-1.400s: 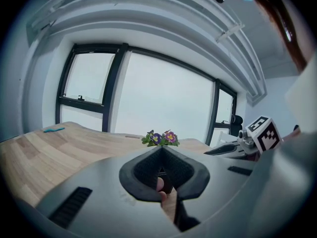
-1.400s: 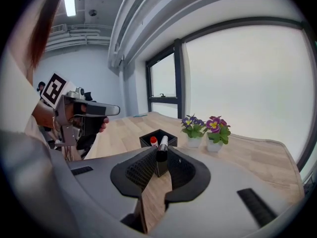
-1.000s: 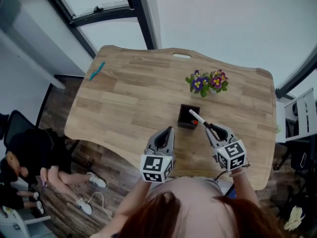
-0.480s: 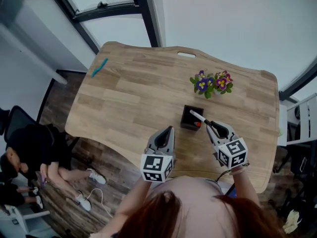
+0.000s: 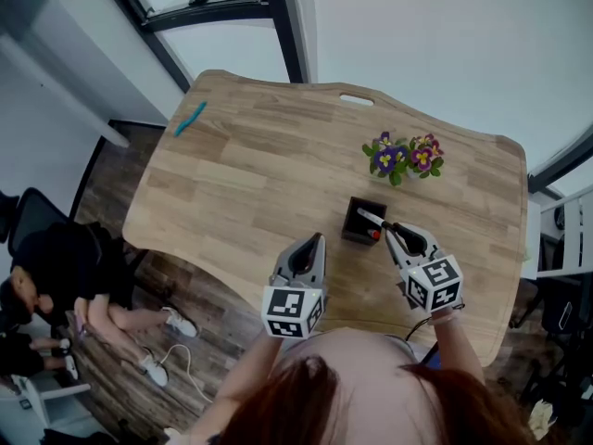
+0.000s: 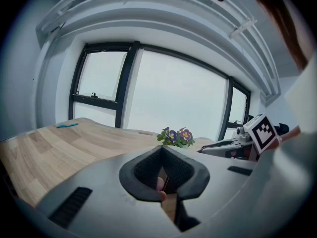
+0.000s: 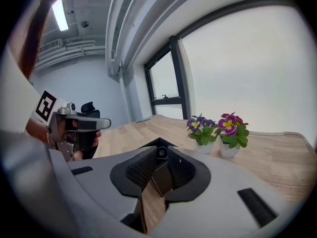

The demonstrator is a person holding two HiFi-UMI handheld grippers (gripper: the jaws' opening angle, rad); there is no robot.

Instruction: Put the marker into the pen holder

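Note:
A square black pen holder [image 5: 363,222] stands on the wooden table [image 5: 250,174], with something red [image 5: 374,234] showing inside it. My right gripper [image 5: 396,234] is shut on a white marker [image 5: 370,217] with a black cap, which slants up to the left over the holder's opening. In the right gripper view the marker's dark round end [image 7: 161,152] sits between the jaws, with the pen holder [image 7: 161,181] just below. My left gripper [image 5: 309,251] hovers left of the holder, shut and holding nothing; its jaws [image 6: 161,171] meet in a narrow slit.
Two small pots of purple and pink flowers [image 5: 405,155] stand behind the holder. A teal pen [image 5: 191,118] lies at the table's far left corner. A person in black [image 5: 51,286] sits on the floor to the left, beside cables.
My right gripper has lowered the marker a little, so its free end now sits over the holder's opening. The left gripper has kept its place.

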